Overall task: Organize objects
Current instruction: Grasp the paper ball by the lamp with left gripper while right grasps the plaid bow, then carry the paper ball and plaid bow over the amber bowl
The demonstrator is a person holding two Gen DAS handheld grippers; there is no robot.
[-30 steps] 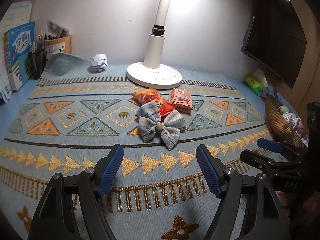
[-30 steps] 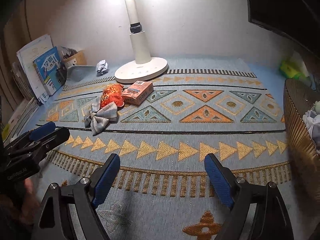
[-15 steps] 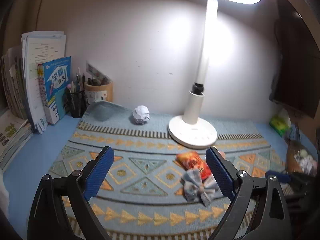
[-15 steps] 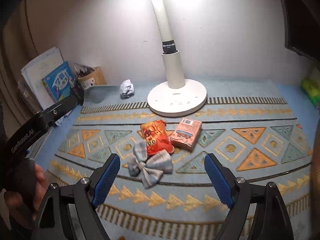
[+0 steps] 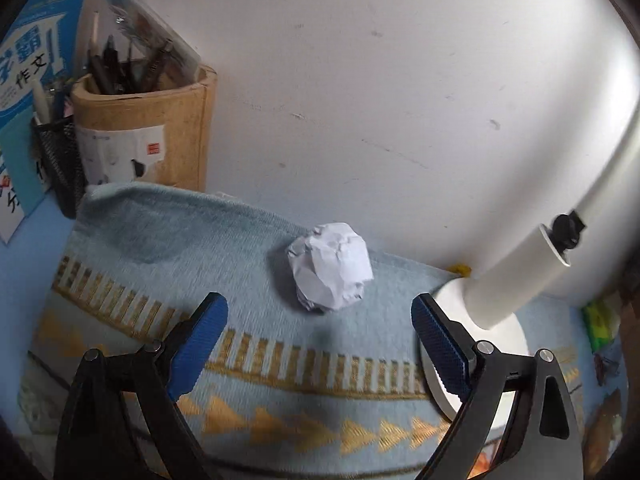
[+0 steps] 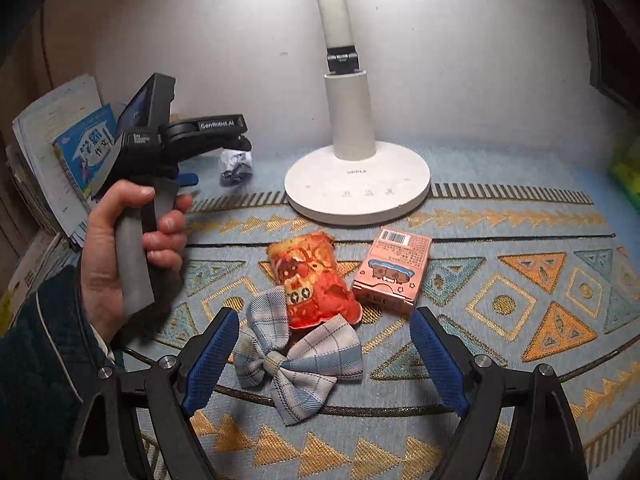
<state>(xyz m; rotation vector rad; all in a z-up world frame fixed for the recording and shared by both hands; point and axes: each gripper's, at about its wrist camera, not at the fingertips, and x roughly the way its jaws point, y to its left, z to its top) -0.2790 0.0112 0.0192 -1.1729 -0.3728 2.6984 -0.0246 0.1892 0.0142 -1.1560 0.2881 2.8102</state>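
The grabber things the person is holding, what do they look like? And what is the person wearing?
Each gripper has black frame arms with silver bolts and two blue ridged pads: the left gripper and the right gripper match. Seen from the side, the left one has a grey handle, a black body with small white lettering and a slanted block on top. The left hand comes out of a dark quilted sleeve with pale piping.

A home study corner.
A lamp (image 6: 357, 184), school books (image 6: 82, 152) and a pen holder (image 5: 146, 128) crowd the bench against the wall.
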